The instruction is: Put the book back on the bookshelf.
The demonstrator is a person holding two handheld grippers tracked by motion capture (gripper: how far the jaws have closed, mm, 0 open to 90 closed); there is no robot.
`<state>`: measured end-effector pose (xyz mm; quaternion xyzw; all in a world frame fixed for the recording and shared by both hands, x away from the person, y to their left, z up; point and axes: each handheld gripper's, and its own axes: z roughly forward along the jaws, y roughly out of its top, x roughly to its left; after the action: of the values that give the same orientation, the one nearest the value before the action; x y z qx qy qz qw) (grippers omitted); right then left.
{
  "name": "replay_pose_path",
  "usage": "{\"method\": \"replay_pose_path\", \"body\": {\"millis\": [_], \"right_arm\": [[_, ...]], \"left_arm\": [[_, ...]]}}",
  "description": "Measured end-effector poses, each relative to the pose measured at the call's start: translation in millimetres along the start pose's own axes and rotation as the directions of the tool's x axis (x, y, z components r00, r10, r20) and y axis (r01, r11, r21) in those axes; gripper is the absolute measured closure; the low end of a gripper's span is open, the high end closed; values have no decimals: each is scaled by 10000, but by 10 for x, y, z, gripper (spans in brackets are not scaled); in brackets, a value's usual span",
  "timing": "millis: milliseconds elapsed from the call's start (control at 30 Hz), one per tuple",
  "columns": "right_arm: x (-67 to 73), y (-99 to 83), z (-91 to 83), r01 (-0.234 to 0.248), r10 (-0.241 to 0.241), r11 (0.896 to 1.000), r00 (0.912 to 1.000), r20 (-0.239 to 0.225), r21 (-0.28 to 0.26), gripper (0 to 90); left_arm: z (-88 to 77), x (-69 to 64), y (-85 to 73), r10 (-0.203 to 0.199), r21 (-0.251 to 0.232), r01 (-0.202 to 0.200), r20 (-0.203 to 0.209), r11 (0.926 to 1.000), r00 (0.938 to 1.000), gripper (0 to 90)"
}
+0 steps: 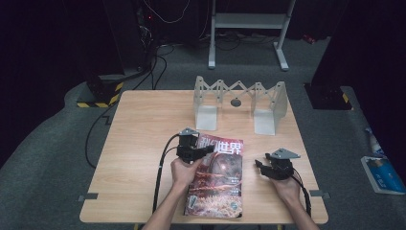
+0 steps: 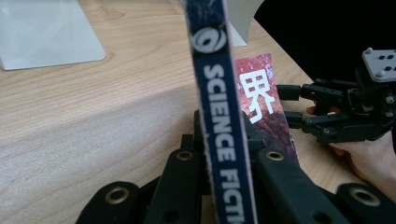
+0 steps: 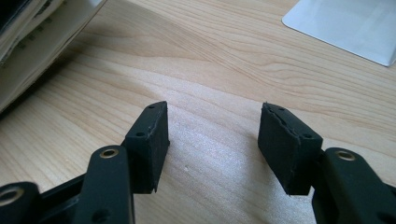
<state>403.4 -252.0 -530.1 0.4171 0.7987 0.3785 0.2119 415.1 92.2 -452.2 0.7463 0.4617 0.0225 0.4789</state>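
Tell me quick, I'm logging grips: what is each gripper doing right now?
Left gripper: shut on the magazine, clamping its spine edge.
Right gripper: open, nothing between its jaws.

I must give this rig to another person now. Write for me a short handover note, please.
Left gripper: shut on the magazine, holding its top-left edge by the spine.
Right gripper: open, nothing between its jaws, low over the bare table just right of the magazine.
Magazine: closed, cover up, near the front edge of the table.
White folding rack: at the back, nothing in it.
Done: magazine gripped.
Left: probably to stand it in the rack.
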Motion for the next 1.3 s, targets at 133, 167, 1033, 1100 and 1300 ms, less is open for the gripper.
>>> {"method": "replay_pose_path", "body": {"millis": [133, 167, 1033, 1100, 1300], "right_arm": [[4, -19, 3, -84, 84, 9999, 10000, 25, -134, 415], [4, -19, 3, -84, 84, 9999, 10000, 25, -134, 415], [46, -42, 1, 115, -113, 9994, 9999, 75, -333, 424], [48, -42, 1, 111, -108, 9994, 9999, 75, -341, 426], [49, -42, 1, 122, -121, 9993, 9999, 42, -340, 438]], "left_arm": [[-59, -76, 53, 170, -89, -169, 73, 9998, 9998, 837], [-59, -76, 53, 170, -89, -169, 73, 9998, 9998, 837], [-254, -272, 250, 662, -300, -651, 393, 9974, 9970, 837], [-269, -293, 270, 737, -323, -725, 374, 9968, 9966, 837], [-298, -334, 315, 855, -313, -844, 367, 9959, 9957, 838]]}}
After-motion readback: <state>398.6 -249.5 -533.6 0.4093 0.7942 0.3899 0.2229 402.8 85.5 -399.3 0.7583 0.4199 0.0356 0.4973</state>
